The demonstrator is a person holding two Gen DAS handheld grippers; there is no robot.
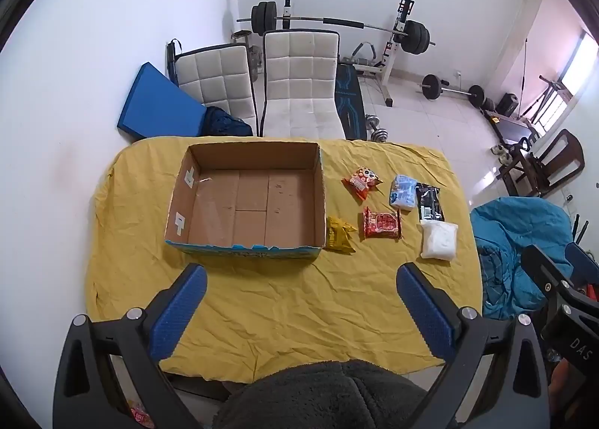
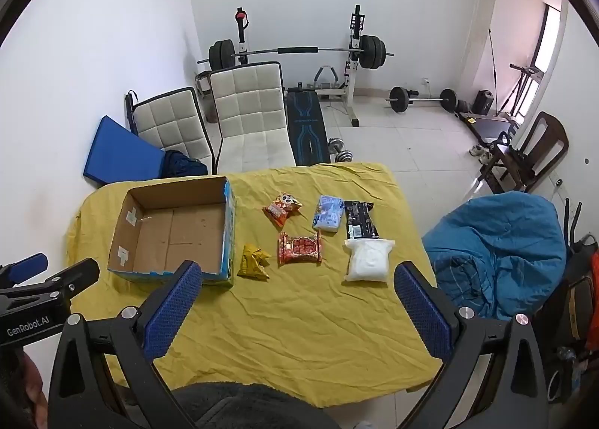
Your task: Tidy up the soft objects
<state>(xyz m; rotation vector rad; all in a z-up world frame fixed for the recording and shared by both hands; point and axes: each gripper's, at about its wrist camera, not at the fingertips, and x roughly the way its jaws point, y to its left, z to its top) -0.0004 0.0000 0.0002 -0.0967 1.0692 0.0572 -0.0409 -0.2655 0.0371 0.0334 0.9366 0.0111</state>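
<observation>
An empty cardboard box [image 1: 247,200] [image 2: 176,230] stands on the yellow-covered table [image 1: 299,301] [image 2: 299,316]. To its right lie soft packets: a yellow one [image 1: 338,235] [image 2: 254,260], a red one [image 1: 382,224] [image 2: 299,248], an orange-red one [image 1: 361,182] [image 2: 282,207], a light blue one [image 1: 403,192] [image 2: 328,212], a black one [image 1: 428,201] [image 2: 361,220] and a white one [image 1: 438,240] [image 2: 368,260]. My left gripper [image 1: 301,277] is open above the near table, in front of the box. My right gripper [image 2: 297,279] is open above the near table, short of the packets.
Two white padded chairs [image 1: 299,84] stand behind the table, with a blue mat [image 1: 157,103] against the wall. A weight bench and barbells [image 1: 374,39] are farther back. A blue quilt [image 2: 498,253] lies to the table's right, with a wooden chair [image 2: 531,152] beyond.
</observation>
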